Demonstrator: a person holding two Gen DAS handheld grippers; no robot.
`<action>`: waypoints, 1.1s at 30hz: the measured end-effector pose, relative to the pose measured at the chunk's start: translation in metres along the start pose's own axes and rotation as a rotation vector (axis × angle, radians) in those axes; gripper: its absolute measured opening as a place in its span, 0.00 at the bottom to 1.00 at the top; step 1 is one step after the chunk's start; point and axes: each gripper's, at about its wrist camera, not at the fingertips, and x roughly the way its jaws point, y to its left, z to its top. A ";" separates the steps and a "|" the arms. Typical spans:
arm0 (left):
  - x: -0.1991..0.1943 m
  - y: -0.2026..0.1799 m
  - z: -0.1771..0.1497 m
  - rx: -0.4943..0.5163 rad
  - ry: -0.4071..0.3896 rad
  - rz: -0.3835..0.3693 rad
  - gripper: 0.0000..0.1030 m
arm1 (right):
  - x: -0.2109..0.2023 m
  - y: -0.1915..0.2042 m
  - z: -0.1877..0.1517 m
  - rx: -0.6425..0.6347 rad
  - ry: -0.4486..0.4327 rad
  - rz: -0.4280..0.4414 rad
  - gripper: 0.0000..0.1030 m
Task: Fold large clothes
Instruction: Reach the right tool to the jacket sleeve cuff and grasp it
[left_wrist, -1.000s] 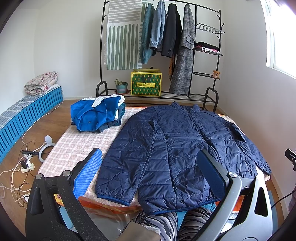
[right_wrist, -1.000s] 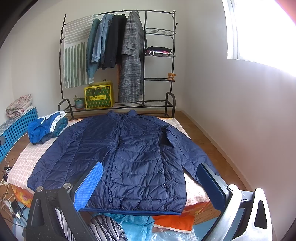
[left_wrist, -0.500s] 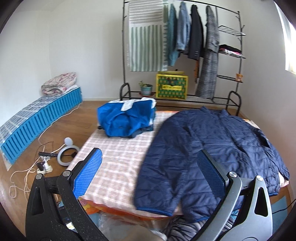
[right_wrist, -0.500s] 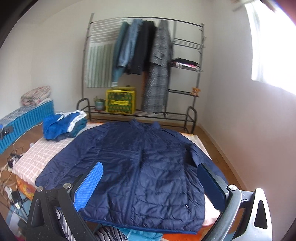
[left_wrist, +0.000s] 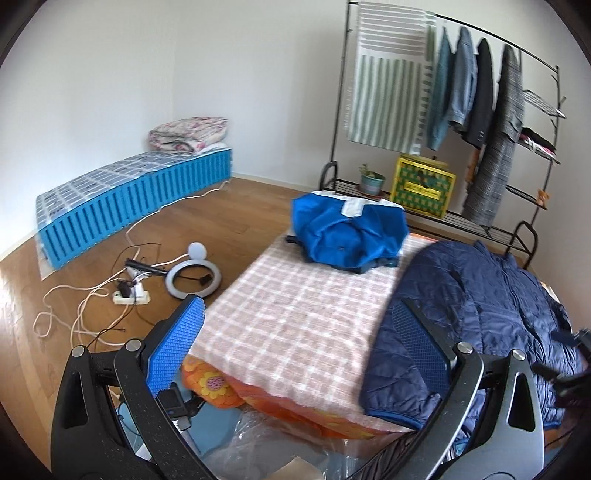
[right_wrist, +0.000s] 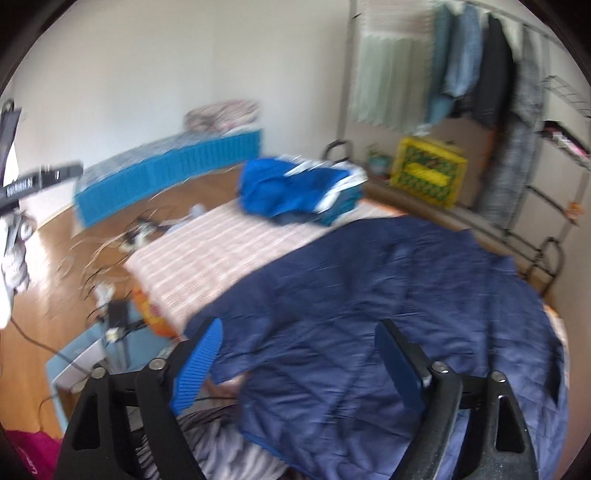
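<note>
Bed carries a soft, slippery jacket — right gripper closing, jaws empty, left gripper wide — pinch its sleeve cuff.

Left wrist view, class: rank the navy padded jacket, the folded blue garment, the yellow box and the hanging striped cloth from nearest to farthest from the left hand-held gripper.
1. Navy padded jacket: on the bed, right, its hem by the left hand-held gripper.
2. Folded blue garment: far end of the bed.
3. Yellow box: on the rack's bottom shelf.
4. Striped cloth: hung high on the rack; depth close to the box's.
</note>
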 end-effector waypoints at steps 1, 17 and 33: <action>-0.002 0.008 0.000 -0.014 -0.005 0.014 1.00 | 0.018 0.012 0.000 -0.034 0.037 0.035 0.71; -0.008 0.061 -0.008 -0.133 0.018 0.153 1.00 | 0.174 0.117 -0.044 -0.433 0.342 0.157 0.61; 0.019 0.026 0.015 -0.110 0.022 0.089 1.00 | 0.182 0.084 -0.021 -0.346 0.325 0.190 0.07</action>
